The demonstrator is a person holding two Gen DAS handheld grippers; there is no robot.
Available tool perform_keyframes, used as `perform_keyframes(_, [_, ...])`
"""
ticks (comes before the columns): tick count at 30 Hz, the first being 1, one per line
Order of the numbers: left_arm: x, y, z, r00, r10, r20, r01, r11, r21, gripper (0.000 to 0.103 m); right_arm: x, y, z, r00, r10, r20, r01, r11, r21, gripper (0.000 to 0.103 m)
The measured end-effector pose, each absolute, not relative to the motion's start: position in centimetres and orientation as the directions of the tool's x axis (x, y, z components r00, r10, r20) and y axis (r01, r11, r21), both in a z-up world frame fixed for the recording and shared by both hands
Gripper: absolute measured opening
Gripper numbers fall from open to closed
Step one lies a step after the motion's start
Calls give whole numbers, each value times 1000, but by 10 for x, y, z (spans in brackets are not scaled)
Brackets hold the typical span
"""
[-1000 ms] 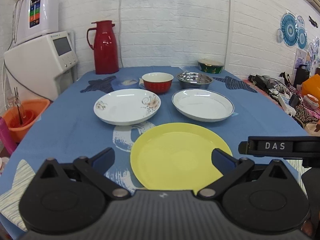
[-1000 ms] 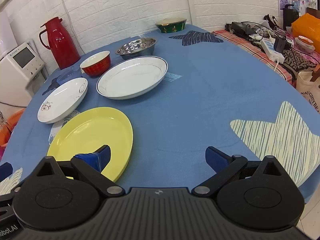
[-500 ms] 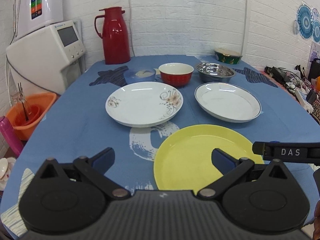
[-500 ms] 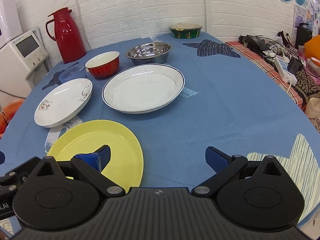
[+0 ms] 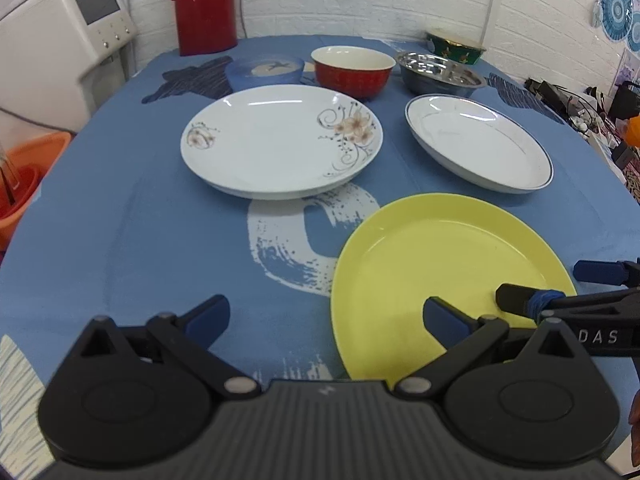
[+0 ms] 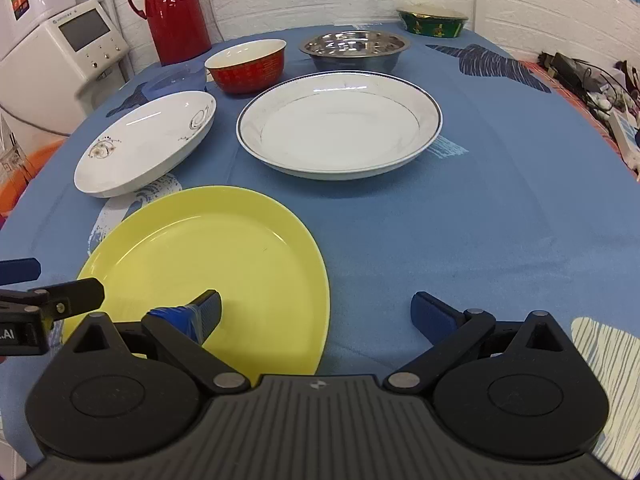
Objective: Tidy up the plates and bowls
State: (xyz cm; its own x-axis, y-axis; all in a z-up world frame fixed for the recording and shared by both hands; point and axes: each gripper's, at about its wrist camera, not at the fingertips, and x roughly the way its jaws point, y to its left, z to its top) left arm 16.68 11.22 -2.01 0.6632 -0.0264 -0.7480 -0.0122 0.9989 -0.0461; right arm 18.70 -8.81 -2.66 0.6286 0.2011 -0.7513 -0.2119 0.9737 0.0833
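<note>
A yellow plate (image 5: 448, 272) (image 6: 208, 264) lies nearest on the blue table. Behind it are a white flowered plate (image 5: 280, 140) (image 6: 148, 144) and a white blue-rimmed plate (image 5: 480, 144) (image 6: 340, 124). Further back stand a red bowl (image 5: 352, 70) (image 6: 246, 64), a steel bowl (image 5: 440, 74) (image 6: 356, 50), a green bowl (image 5: 454, 46) (image 6: 434, 22) and a clear blue bowl (image 5: 264, 70). My left gripper (image 5: 324, 316) is open, its right finger over the yellow plate's near rim. My right gripper (image 6: 316, 312) is open, straddling that plate's right rim.
A red thermos (image 5: 204, 4) (image 6: 172, 8) stands at the table's back left. A white appliance (image 5: 64, 36) and an orange bucket (image 5: 24, 184) are off the left edge. Cables and clutter (image 5: 580, 100) lie on the right.
Both grippers have moved forward and lower toward the plates. The right gripper's fingers now reach over the yellow plate's rim in the left wrist view. Both stay open.
</note>
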Motion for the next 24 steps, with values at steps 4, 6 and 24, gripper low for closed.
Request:
perform_keyframes(4, [173, 111, -29, 639, -30, -768, -3, 999, -41, 102, 180, -86, -33, 662, 206, -720, -249, 967, 47, 90])
perform_keyframes(6, [174, 111, -33, 637, -18, -771, -5, 1000, -28, 102, 176, -89, -36, 683, 222, -696, -269, 962, 42, 91])
perform_keyframes(24, [170, 110, -30, 674, -81, -735, 62, 997, -53, 63, 167, -72, -31, 638, 319, -701, -416, 909, 35, 78])
